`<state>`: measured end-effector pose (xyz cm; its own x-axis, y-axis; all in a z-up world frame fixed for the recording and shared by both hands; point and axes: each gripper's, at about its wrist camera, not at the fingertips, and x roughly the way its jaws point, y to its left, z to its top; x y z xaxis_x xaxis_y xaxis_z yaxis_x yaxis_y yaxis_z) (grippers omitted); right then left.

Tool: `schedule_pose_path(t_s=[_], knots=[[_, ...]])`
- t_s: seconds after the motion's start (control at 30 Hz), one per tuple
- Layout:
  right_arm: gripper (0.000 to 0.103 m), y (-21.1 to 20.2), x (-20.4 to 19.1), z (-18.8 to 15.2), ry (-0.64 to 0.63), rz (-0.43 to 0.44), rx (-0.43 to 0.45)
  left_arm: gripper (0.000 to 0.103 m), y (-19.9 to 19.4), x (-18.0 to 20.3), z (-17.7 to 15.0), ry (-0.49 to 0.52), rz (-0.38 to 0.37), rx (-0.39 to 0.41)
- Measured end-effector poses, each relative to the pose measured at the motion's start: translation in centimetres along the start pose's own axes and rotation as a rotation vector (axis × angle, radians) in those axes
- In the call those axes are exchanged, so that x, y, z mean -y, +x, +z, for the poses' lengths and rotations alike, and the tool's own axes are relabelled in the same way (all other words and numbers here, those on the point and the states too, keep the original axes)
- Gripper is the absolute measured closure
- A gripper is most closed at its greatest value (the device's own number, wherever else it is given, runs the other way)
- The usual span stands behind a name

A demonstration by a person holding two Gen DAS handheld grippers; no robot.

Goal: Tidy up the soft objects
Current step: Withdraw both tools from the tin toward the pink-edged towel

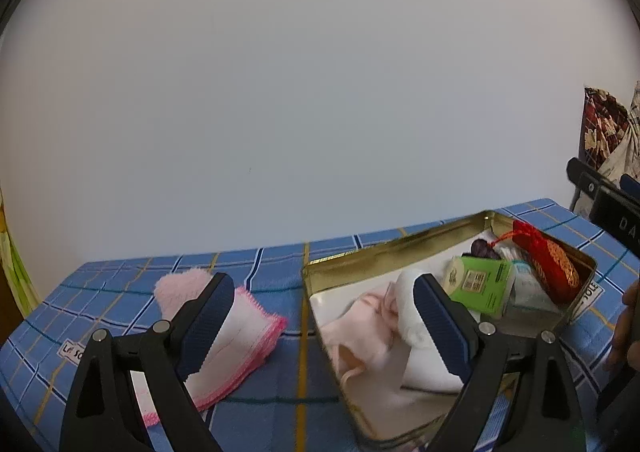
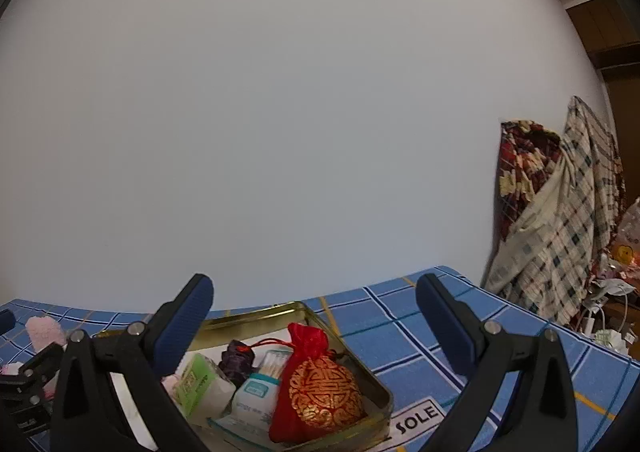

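Behind the wide-open, empty left gripper (image 1: 324,316) and right gripper (image 2: 314,316), gold tin (image 1: 384,248) partly hidden, contents half-blocked.

Black gripper (image 1: 324,304) frames, ribbed blue finger pads (image 1: 208,322) (silver screws at the joints)

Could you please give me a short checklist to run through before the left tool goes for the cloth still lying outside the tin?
1. Left tool open and holding nothing: ok.
2. Right tool open and holding nothing: ok.
3. Pink-edged cloth outside the tin, on the tablecloth: ok; the fluffy pink item lies at its far end.
4. Free room in the tin: ok, bare bottom at the near end.
5. Red pouch, green box fully inside the tin: ok.
6. Cloth neatly folded underneath: cannot tell.
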<state>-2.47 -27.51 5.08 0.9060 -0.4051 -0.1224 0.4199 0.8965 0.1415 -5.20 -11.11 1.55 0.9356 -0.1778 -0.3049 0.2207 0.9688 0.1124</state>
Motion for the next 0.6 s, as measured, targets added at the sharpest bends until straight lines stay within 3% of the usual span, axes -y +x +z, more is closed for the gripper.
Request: schedule_pose_path(t_s=[0.23,0.6], knots=[[0.000,-1.3,0.3,-0.5,0.048,-0.042,-0.007,0.010,-0.1,-1.7,-1.1,0.014,-0.001,-0.034],[0.000,-3.7,-4.6,-1.3,-0.062,0.001,0.010,0.010,-0.5,-4.0,-1.7,0.016,0.004,-0.030]])
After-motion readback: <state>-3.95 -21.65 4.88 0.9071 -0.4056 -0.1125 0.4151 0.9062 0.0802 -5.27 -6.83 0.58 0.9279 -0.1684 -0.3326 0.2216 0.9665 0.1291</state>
